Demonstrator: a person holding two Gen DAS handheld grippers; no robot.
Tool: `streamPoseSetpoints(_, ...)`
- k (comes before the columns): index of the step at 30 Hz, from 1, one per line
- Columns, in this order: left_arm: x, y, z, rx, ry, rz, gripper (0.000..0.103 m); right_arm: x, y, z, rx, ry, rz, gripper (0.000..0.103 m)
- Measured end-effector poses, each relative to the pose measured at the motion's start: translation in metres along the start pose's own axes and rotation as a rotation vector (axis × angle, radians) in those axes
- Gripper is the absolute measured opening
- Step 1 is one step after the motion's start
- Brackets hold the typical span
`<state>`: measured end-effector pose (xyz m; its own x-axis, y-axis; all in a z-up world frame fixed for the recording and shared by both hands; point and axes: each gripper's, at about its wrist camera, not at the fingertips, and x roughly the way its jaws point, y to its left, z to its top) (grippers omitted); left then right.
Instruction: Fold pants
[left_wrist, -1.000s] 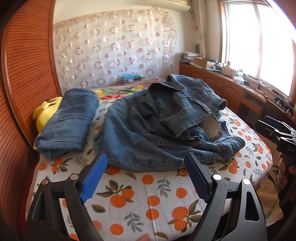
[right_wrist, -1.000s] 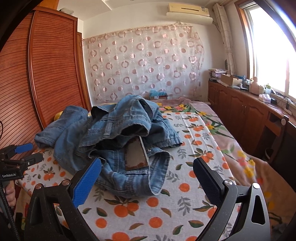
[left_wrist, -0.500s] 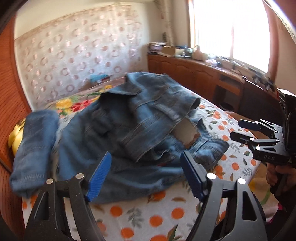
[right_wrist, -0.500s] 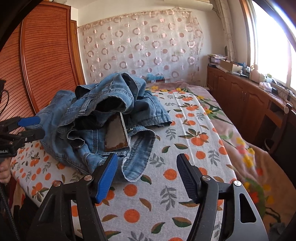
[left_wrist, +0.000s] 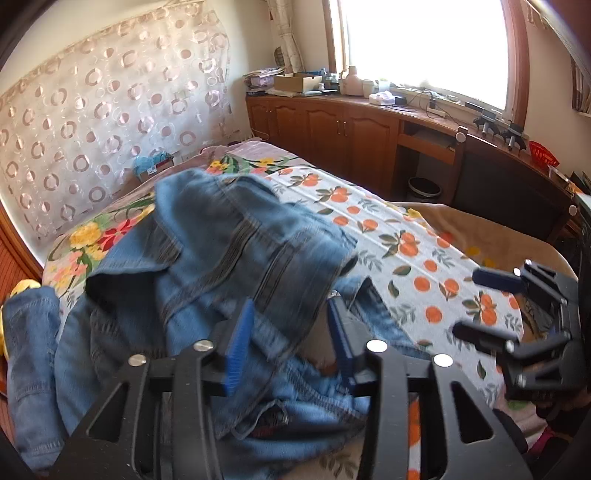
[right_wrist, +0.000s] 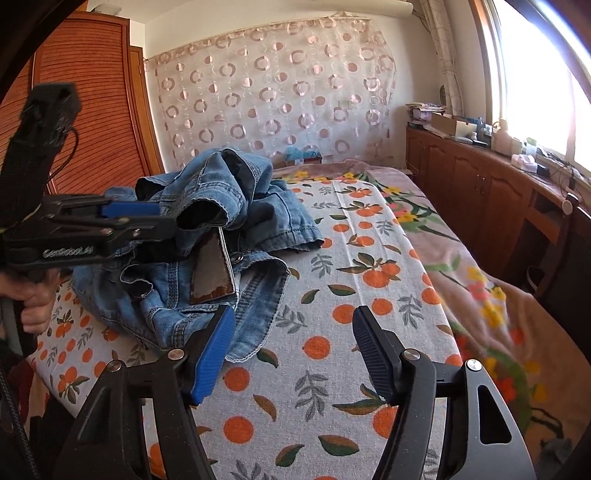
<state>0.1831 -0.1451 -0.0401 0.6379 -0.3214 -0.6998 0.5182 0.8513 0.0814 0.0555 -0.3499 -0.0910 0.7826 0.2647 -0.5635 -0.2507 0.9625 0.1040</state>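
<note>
A crumpled pair of blue jeans (left_wrist: 229, 258) lies heaped on the bed, with a brown waist patch (right_wrist: 210, 269) facing up in the right wrist view. My left gripper (left_wrist: 291, 339) is open, its blue pads either side of a raised fold of denim. It also shows in the right wrist view (right_wrist: 129, 218) over the heap. My right gripper (right_wrist: 291, 350) is open and empty just above the sheet, beside the jeans' waistband edge (right_wrist: 258, 317). It shows in the left wrist view (left_wrist: 491, 302) at the right.
A second folded pair of jeans (left_wrist: 29, 354) lies at the left by a yellow toy (left_wrist: 22, 286). The bed has an orange-print sheet (right_wrist: 369, 295). Wooden cabinets (left_wrist: 351, 136) and a chair (left_wrist: 509, 184) stand to the right. A wooden wardrobe (right_wrist: 92, 110) stands to the left.
Both grippers moved in toward the jeans. The left one came over the heap and its jaws narrowed around a fold. The right one dropped closer to the waistband edge.
</note>
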Motion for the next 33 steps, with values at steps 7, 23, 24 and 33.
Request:
streamPoseSetpoints(7, -0.003, -0.004, 0.009, 0.002, -0.021, -0.006, 0.007, -0.001, 0.001, 0.0, -0.002, 0.011, -0.003, 0.068)
streamPoseSetpoints(23, -0.121, 0.084, -0.01, -0.158, -0.227, 0.144, 0.003, 0.011, 0.005, 0.015, -0.023, 0.023, 0.022, 0.068)
streamPoseSetpoints(24, -0.126, 0.089, -0.014, -0.168, -0.234, 0.154, 0.003, 0.012, 0.005, 0.015, -0.027, 0.025, 0.022, 0.068)
streamPoseSetpoints(33, -0.171, 0.134, -0.075, -0.295, -0.277, 0.272, 0.003, 0.015, 0.004, 0.024, -0.037, 0.017, 0.032, 0.068)
